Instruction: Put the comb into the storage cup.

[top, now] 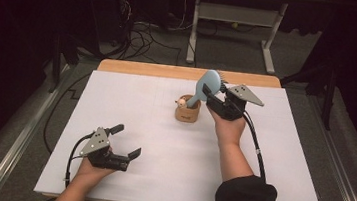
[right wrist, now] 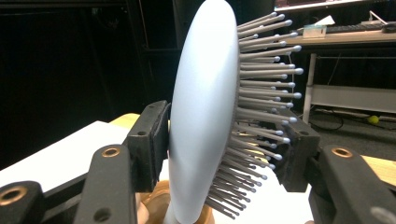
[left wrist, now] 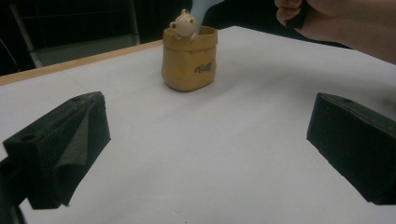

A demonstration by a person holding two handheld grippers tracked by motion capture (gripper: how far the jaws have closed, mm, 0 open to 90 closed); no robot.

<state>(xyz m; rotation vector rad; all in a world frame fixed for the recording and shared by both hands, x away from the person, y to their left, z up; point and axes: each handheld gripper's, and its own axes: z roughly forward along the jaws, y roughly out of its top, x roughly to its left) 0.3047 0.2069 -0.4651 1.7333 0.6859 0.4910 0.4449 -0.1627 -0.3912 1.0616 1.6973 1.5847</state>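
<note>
A pale blue hairbrush is shown standing handle-down in a small tan holder near the far middle of the white-covered table, its head leaning out above the rim toward the right gripper. A little animal figure is seen perched at the holder's rim beside the handle. In the right gripper view the brush head is framed between the two black jaws: the smooth back is met or very nearly met by one pad, while the bristle tips are just reached by the other pad, so whether the brush is pinched or merely bracketed cannot be told. The placing itself is judged to be as good as done, since the handle is already lodged inside the holder; what is left, by this reading, is for the jaws to be drawn clear of the head without the brush being tipped out. The left gripper is held low over the near left of the table, well apart from the holder, its jaws spread wide with nothing between them
</note>
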